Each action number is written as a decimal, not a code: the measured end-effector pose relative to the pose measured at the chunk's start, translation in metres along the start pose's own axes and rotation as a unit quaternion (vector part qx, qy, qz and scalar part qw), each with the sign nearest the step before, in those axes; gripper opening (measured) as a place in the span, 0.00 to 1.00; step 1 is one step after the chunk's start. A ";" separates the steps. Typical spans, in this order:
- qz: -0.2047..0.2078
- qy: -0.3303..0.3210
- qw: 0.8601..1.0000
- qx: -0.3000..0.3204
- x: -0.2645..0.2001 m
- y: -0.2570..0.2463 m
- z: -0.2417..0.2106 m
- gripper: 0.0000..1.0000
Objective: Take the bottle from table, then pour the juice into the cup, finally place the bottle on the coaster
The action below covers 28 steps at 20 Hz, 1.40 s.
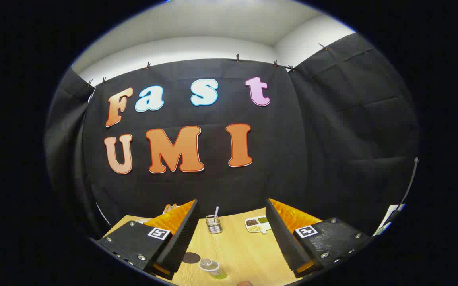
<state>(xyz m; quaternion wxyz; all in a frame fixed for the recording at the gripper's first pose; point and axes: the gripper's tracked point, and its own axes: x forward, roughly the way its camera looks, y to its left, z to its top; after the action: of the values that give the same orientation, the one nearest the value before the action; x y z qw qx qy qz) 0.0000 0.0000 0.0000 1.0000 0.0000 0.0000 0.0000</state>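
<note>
Fingers of the gripper gape wide, gripping nothing (raised over the table); between them sit bottle and coaster, leftward.

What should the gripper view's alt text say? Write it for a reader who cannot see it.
The open gripper hangs above a wooden table, its fingers apart with nothing between them. Below them stand a small cup and, beside it, a dark round coaster; beyond sit a wire holder and a divided dish.
</note>
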 end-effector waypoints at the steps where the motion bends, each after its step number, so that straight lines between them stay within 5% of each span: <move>1: 0.003 0.003 1.000 0.000 0.001 0.003 -0.001 0.98; 21: 0.021 0.034 0.999 -0.019 0.006 0.018 -0.027 0.98; 28: 0.041 0.074 0.996 -0.027 0.012 0.034 -0.073 0.98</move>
<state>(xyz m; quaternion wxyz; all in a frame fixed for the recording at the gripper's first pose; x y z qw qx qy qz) 0.0117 0.0337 -0.0726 0.9960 -0.0269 0.0744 0.0407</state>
